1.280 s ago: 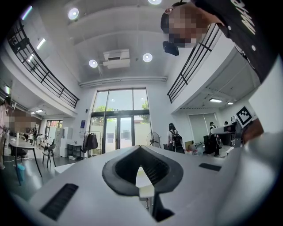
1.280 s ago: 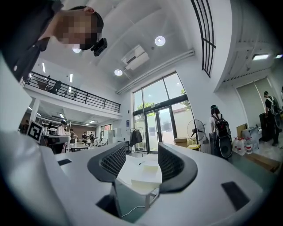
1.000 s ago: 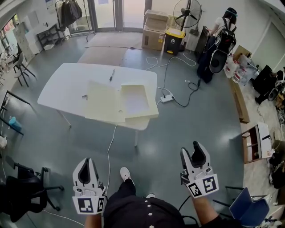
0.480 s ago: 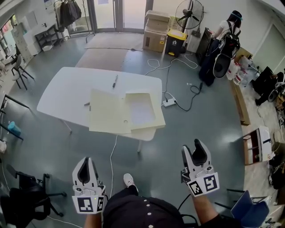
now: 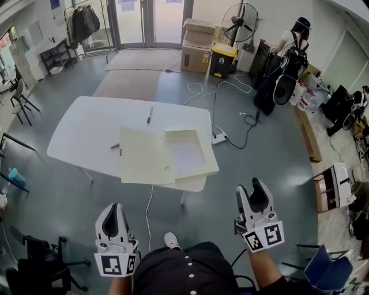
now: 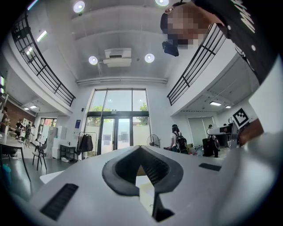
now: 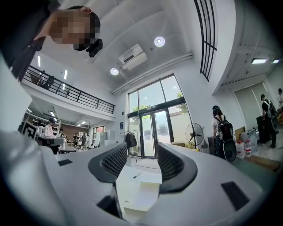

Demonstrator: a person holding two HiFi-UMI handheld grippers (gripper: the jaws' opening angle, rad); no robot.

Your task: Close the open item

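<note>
An open cream box file [image 5: 167, 155] lies on the white table's [image 5: 86, 124] near right corner, its lid [image 5: 145, 155] spread flat to the left of its tray [image 5: 187, 152]. Both grippers hover low in the head view, well short of the table. My left gripper [image 5: 115, 205] has its tips together and holds nothing; in its own view the left gripper [image 6: 140, 148] shows the same. My right gripper [image 5: 254, 183] stands open, its jaws having just been closing with nothing between them. The right gripper view frames the box file [image 7: 137, 196] between the jaws of the right gripper [image 7: 142, 154].
A black pen [image 5: 149, 114] and a small dark item [image 5: 115, 146] lie on the table. A power strip with cables [image 5: 218, 138] crosses the floor to the right. Behind stand cardboard boxes [image 5: 198, 40], a yellow-lidded bin [image 5: 223, 57], a fan [image 5: 242, 17] and a person [image 5: 291, 40]. An office chair [image 5: 34, 265] is near left.
The table and box file have drawn nearer, sliding down and rightward in the head view. Both grippers keep their places at the bottom of that view.
</note>
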